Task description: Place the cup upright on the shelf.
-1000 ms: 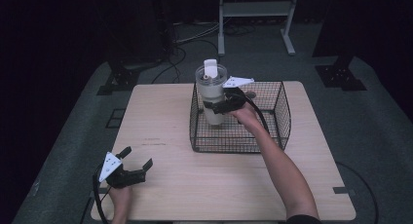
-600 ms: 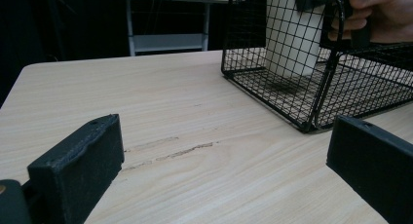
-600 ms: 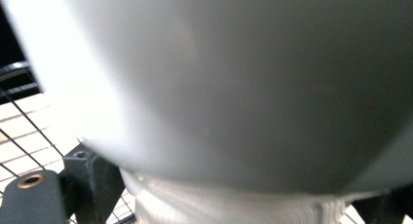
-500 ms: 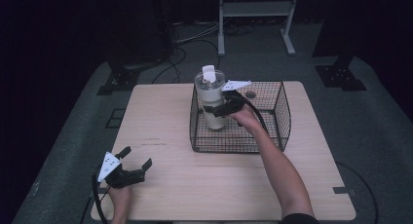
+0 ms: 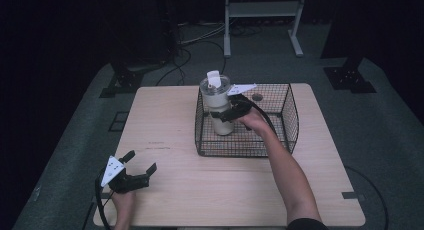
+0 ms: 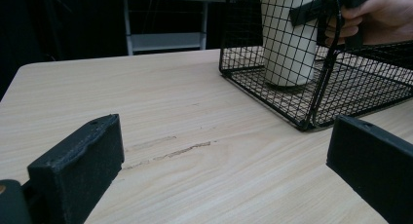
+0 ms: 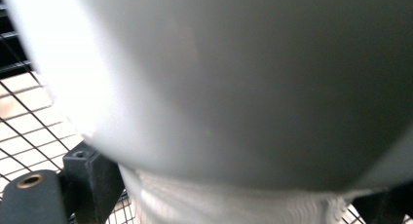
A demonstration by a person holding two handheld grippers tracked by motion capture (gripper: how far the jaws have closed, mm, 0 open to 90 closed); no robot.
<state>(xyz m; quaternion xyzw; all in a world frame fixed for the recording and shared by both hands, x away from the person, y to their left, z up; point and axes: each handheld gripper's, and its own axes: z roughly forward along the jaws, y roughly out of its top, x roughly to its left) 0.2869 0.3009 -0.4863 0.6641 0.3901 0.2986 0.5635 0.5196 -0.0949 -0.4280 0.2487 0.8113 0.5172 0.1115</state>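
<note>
Right tongs point(image 5: 226, 113) clamp the tall white plastic bottle point(image 5: 218, 107) mid-body; it looks light, smooth, slippery. Left tongs point(image 5: 136, 166) gape.

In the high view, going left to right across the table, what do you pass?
left gripper → white bottle → right gripper clamped on it → far right wall of the wire basket.

Pale wooden table point(image 5: 180, 125), metal stand point(image 5: 262, 10) behind.
</note>
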